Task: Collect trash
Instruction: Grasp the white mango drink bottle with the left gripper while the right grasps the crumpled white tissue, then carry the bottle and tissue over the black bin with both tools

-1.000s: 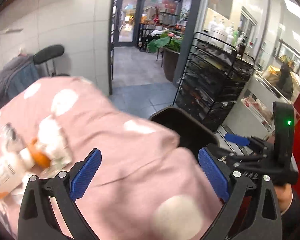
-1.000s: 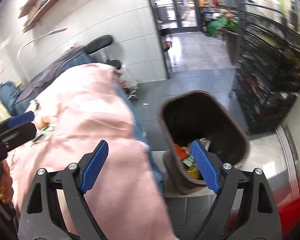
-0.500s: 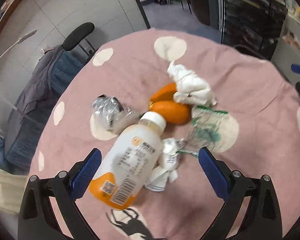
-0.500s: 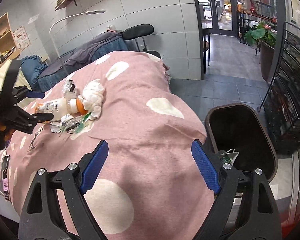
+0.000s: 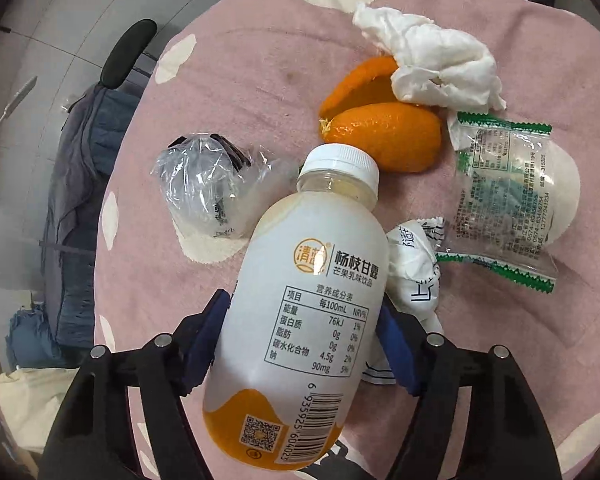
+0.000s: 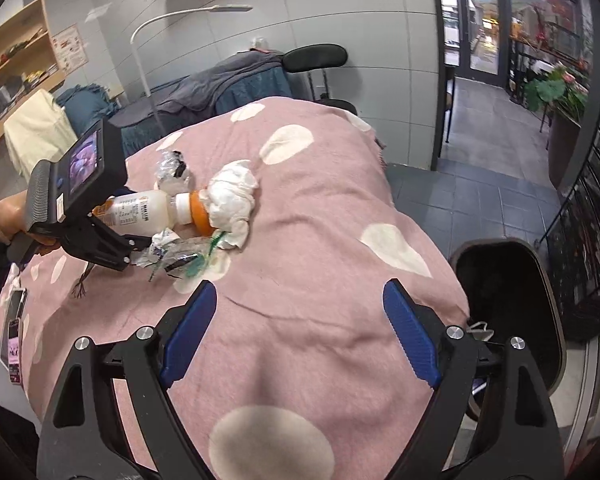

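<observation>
Change: half a second ago the left gripper [image 5: 302,344] hung spread above the pile with the bottle [image 5: 300,320] loose between its fingers; now the blue pads [image 5: 202,344] press both sides of the bottle's lower body. The right gripper has barely shifted.
Left gripper: clamped on the bottle, which lies on its side on the pink blanket [image 5: 228,80], white cap pointing away from the camera.
Right gripper [image 6: 300,336]: fingers wide apart, nothing between them, hovering over the blanket's near right part.
Pile: the bottle cap touches the orange peel [image 5: 380,140]; a white tissue [image 5: 432,64] lies over the peel's far side. A clear wrapper [image 5: 208,188] sits just left of the bottle neck, a green-edged wrapper [image 5: 504,200] to the right, and a crumpled printed paper [image 5: 416,280] touches the bottle's right flank beside the right pad.
Bin [image 6: 508,304]: stands on the floor just off the blanket's right edge; its inside is dark, with a pale scrap at the near rim, contents otherwise unclear.
Room: the blanket between the pile and its right edge is bare; tiled floor [image 6: 480,184] opens beyond the bin.
Left edge: a phone [image 6: 14,332] lies at the blanket's near left corner.
</observation>
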{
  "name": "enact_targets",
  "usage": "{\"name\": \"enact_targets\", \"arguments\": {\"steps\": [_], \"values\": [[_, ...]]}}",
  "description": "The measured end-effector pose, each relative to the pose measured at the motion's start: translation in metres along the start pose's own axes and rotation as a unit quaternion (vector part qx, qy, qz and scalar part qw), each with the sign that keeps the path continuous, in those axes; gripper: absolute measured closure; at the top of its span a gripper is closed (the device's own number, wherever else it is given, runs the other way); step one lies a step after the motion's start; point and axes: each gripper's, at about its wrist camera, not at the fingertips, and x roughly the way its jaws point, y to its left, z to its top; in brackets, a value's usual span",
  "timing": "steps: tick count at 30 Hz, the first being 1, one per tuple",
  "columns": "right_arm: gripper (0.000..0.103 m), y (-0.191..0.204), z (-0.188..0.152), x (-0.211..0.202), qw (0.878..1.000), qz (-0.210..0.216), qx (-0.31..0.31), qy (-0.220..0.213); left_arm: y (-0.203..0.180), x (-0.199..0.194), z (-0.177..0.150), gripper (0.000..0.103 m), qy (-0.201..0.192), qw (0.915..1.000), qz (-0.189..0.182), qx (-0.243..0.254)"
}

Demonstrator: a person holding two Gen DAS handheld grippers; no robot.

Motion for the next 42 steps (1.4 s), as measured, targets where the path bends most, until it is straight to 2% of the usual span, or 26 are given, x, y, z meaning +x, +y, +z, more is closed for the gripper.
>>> {"name": "enact_targets", "arguments": {"steps": [2,5,9,14,16,22,24,26,28,29,34,42], "values": [[0.018,0.009,0.007,0.006,1.0,0.004,-0.013,0.002,0.0,-0.004,-0.001,0.035,-0.011,0.9999,0.005,-0.008],[0.018,0.022,0.016,0.016,0.999,0.017,-0.033,0.01,0.001,-0.014,-0.01,0.039,-0.038,0.9981,-0.003,-0.049],[0.018,0.038,0.028,0.036,0.998,0.033,-0.055,0.029,0.003,-0.03,-0.025,0.042,-0.082,0.9912,-0.006,-0.104],[0.018,0.058,0.046,0.074,0.994,0.033,-0.08,0.064,0.012,-0.051,-0.045,0.042,-0.134,0.9738,-0.021,-0.183],[0.019,0.062,0.051,0.089,0.994,0.027,-0.08,0.075,0.01,-0.057,-0.053,0.042,-0.147,0.967,-0.015,-0.208],[0.034,0.069,0.068,0.132,0.99,0.019,-0.077,0.119,0.01,-0.064,-0.07,0.042,-0.179,0.9438,-0.05,-0.273],[0.039,0.065,0.07,0.138,0.99,0.023,-0.066,0.125,0.004,-0.067,-0.073,0.042,-0.186,0.9397,-0.051,-0.282],[0.056,0.065,0.072,0.143,0.989,0.027,-0.061,0.129,-0.001,-0.07,-0.077,0.042,-0.193,0.9368,-0.05,-0.288],[0.07,0.066,0.072,0.144,0.989,0.031,-0.06,0.132,-0.003,-0.07,-0.077,0.042,-0.201,0.9309,-0.057,-0.3],[0.074,0.066,0.071,0.143,0.989,0.03,-0.059,0.131,-0.003,-0.07,-0.078,0.042,-0.204,0.9278,-0.06,-0.306],[0.077,0.066,0.067,0.132,0.991,0.039,-0.049,0.116,-0.007,-0.073,-0.078,0.042,-0.217,0.9172,-0.072,-0.326],[0.077,0.048,0.059,0.088,0.996,0.056,-0.015,0.068,-0.018,-0.091,-0.071,0.042,-0.255,0.9011,-0.085,-0.341]]}}
